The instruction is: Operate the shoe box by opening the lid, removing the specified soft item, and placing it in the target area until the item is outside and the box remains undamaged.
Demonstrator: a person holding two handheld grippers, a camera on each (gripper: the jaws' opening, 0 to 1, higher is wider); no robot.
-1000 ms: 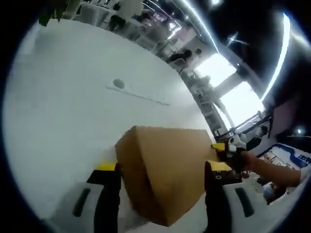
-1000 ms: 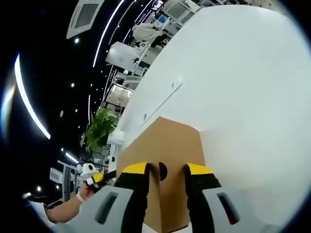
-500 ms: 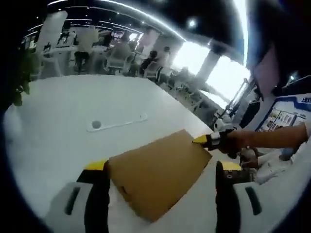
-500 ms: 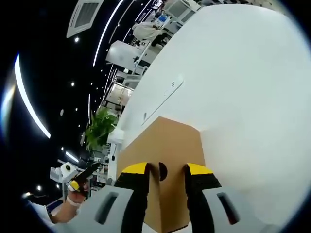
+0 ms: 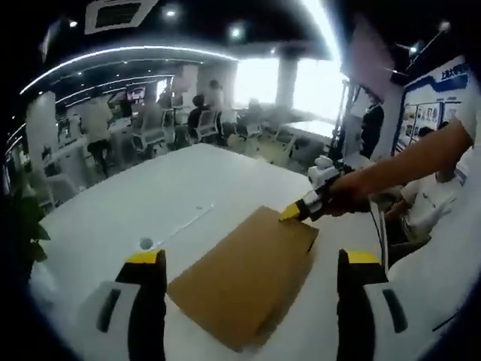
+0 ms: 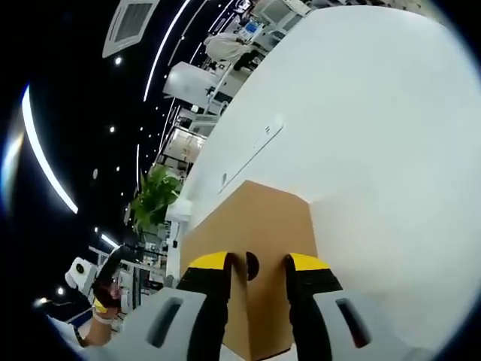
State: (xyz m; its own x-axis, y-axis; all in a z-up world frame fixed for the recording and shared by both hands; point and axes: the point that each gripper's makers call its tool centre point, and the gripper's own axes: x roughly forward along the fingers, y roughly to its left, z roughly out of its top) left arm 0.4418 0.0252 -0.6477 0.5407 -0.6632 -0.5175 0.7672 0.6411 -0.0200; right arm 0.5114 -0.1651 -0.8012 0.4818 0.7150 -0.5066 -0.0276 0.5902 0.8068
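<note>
A brown cardboard shoe box (image 5: 248, 282) lies closed on the white table (image 5: 188, 188), its lid flat. My left gripper (image 5: 252, 257) hangs above its near end, jaws wide open, one to each side of the box and touching nothing. The right gripper (image 5: 301, 210), held by a hand, meets the box's far corner. In the right gripper view the box (image 6: 255, 218) runs away from me and my right gripper (image 6: 257, 263) is shut on its near end, a dark round hole showing between the jaws. The left gripper (image 6: 98, 297) shows low at the left edge.
A round cable grommet (image 5: 145, 244) and a long slot (image 5: 188, 220) sit in the table beyond the box. A potted plant (image 6: 154, 199) stands past the table's edge. A person's arm (image 5: 406, 162) reaches in from the right. Desks and seated people fill the room behind.
The left gripper view has swung up and levelled, so the box now looks flatter and farther. The right gripper has held still on the box; in its view the left gripper sank lower left.
</note>
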